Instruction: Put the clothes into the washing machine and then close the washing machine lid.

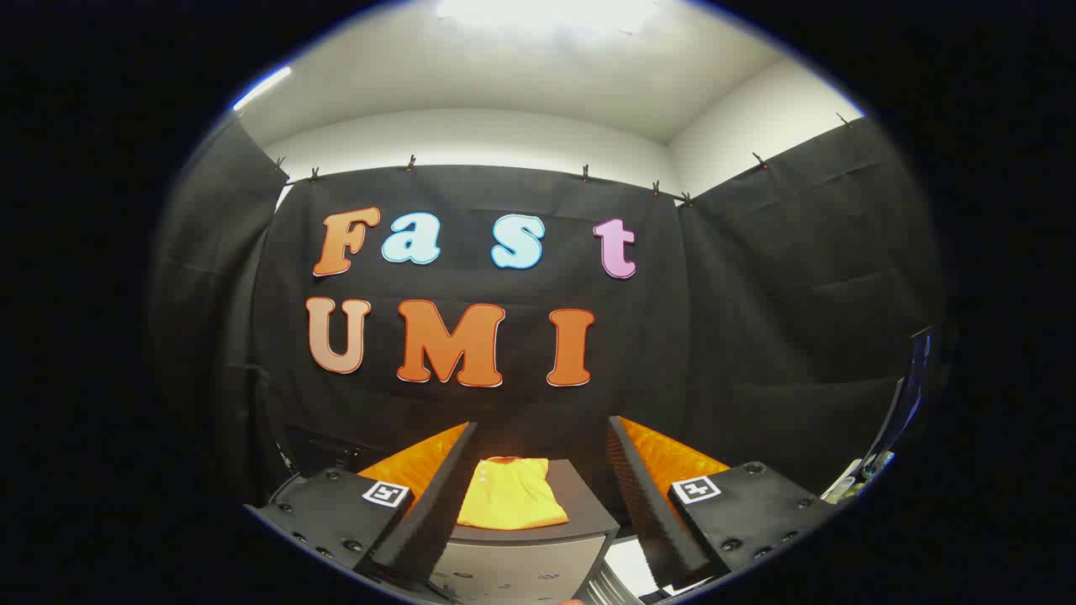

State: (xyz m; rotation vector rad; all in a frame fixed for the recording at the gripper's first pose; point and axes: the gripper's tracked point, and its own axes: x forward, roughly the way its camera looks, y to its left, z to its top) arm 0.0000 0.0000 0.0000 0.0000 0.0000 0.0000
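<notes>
Tool hanging open above a folded yellow garment

The tool (538,504) is hovering with its two fingers (429,504) spread wide apart, gripping nothing. A folded yellow garment (511,494) with an orange collar is lying flat on a dark-topped unit (588,514), showing in the gap between the fingers and beyond their tips, apart from both. The unit's pale front face (513,571) is showing just under the garment, with small markings too blurred to make out. To the right of the unit, beneath the right finger, a white rounded surface (635,571) is peeking out; whether it belongs to the washing machine cannot be told. Black cloth is hanging behind everything.
</notes>
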